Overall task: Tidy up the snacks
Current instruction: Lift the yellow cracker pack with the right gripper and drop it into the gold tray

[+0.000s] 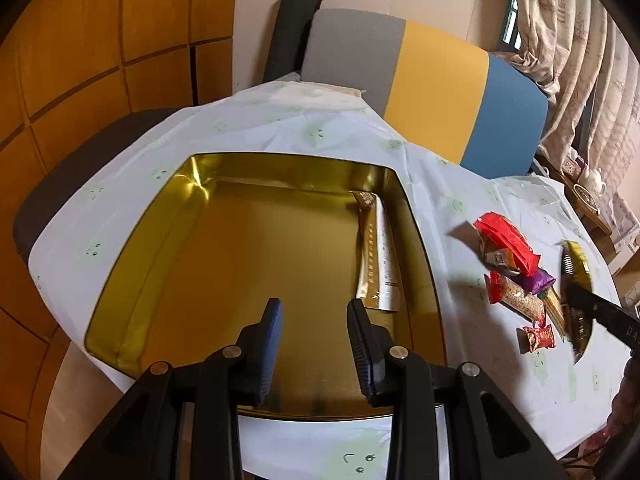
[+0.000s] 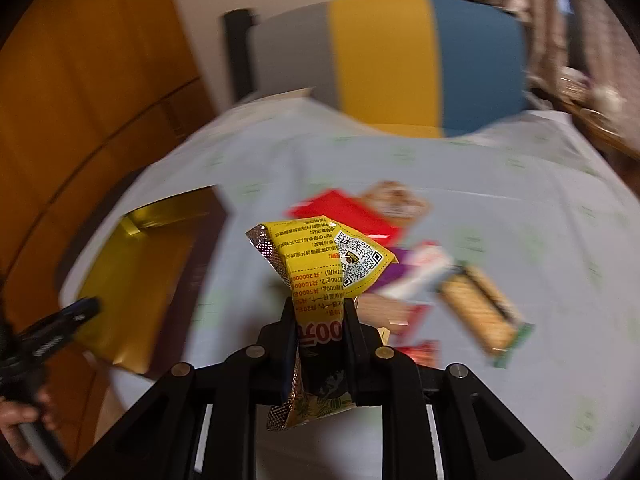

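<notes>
A gold tin [image 1: 248,264] lies open on the white tablecloth, with one gold and white packet [image 1: 380,264] along its right wall. My left gripper [image 1: 316,320] hovers over the tin's near side, jaws apart and nothing between them. My right gripper [image 2: 320,312] is shut on a crumpled yellow snack packet [image 2: 320,260] and holds it above the cloth; in the left wrist view the yellow snack packet [image 1: 576,264] hangs right of the tin. Below it lies the snack pile: a red packet [image 1: 508,244], a purple one [image 1: 540,280] and a small red candy [image 1: 538,338].
A chair with a grey, yellow and blue back [image 1: 440,80] stands behind the table. Orange wood panelling [image 1: 80,60] fills the left, curtains [image 1: 580,40] the right. A biscuit pack [image 2: 480,312] lies right of the pile. A hand [image 2: 24,420] holds the left gripper near the tin [image 2: 132,280].
</notes>
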Available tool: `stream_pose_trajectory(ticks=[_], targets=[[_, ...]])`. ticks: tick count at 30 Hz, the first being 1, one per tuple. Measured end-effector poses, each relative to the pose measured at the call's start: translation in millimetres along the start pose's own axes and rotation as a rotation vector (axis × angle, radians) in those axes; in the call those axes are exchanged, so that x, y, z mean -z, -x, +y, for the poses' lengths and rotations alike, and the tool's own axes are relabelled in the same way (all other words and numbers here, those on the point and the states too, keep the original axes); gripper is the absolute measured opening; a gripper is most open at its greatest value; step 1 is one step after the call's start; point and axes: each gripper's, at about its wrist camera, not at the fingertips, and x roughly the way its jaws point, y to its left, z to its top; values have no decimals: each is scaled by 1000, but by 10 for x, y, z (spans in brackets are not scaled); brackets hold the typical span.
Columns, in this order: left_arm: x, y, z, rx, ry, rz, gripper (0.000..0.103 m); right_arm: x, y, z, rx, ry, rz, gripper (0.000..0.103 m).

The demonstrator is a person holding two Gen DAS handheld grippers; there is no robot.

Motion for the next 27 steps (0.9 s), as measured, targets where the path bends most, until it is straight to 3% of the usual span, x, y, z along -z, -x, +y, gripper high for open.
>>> stream_pose_trajectory(ticks=[8, 12, 19, 24, 27], targets=[[-24, 110, 338, -40, 85, -38, 33, -118, -376, 844, -270, 38, 118, 20], [-29, 128, 516, -65, 126, -46, 33, -135, -554, 1248, -346, 54, 165, 20], [12, 84, 649, -84, 154, -28, 33, -26, -906, 1695, -334, 142, 236, 23], [30, 42, 629, -77, 152, -17, 33, 45, -987, 1782, -259, 235, 230, 23], [31, 34, 591, -75, 142, -16, 33, 46, -969, 1748, -261, 241, 222, 23]])
